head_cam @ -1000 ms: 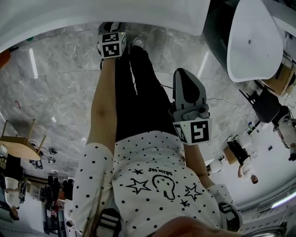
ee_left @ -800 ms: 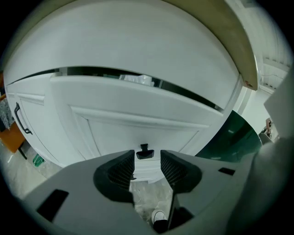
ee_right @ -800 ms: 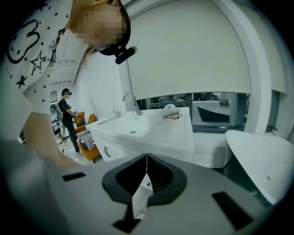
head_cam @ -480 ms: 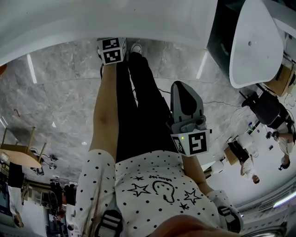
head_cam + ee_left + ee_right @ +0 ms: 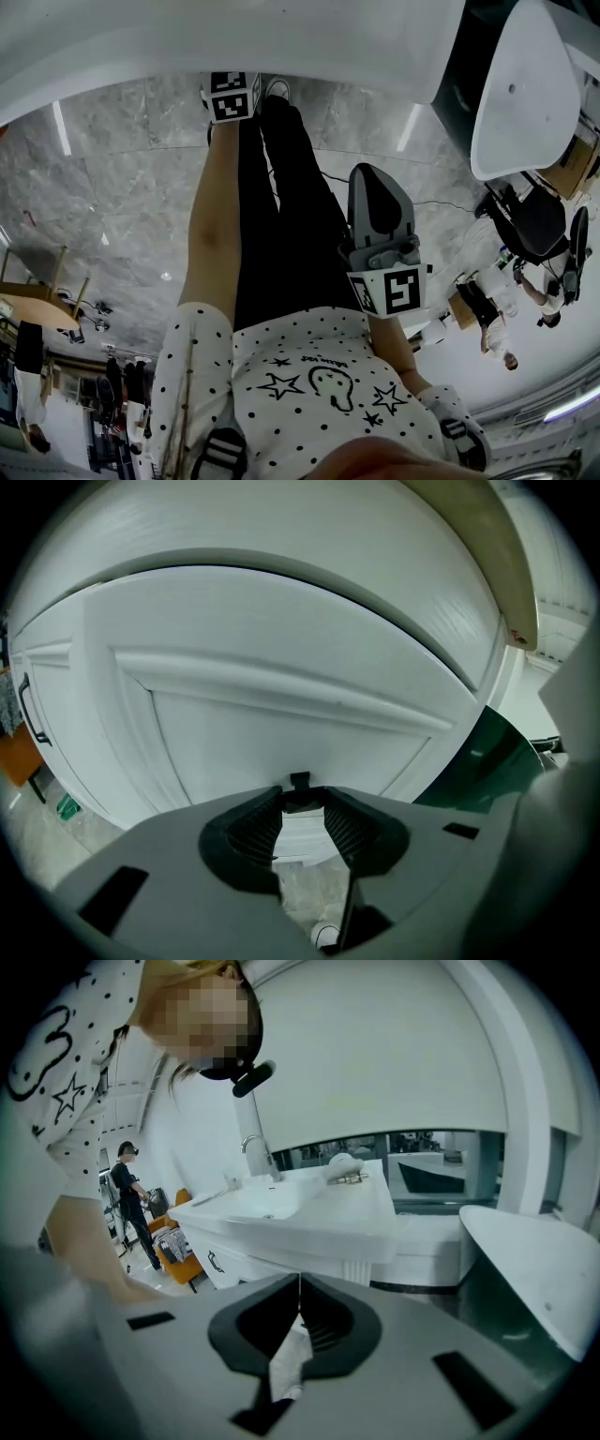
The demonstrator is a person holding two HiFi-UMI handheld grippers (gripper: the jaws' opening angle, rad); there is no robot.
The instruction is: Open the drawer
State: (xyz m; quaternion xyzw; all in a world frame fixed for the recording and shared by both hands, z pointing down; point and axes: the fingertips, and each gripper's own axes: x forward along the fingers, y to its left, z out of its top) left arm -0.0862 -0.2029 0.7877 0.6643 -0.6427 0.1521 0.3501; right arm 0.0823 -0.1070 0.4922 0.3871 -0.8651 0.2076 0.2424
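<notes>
Left gripper (image 5: 302, 803) is pointed at the white cabinet front (image 5: 281, 733), jaws apart but closing, nothing caught between. Right gripper (image 5: 299, 1288) is pinched together, empty too.

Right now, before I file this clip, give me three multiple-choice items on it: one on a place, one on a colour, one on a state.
1. In the right gripper view, the orange chair stands:
A) left of the white washbasin cabinet
B) on top of it
C) right of it

2. The person's short-sleeved top is:
A) plain red
B) blue-striped
C) white with black dots

3. The jaws of the grey right gripper are:
A) wide apart
B) together at the tips, holding nothing
C) clamped on a handle

Answers:
1 A, the chair sits at the cabinet's left side.
2 C, the head view shows black dots on white.
3 B, its own view shows the tips meeting.
</notes>
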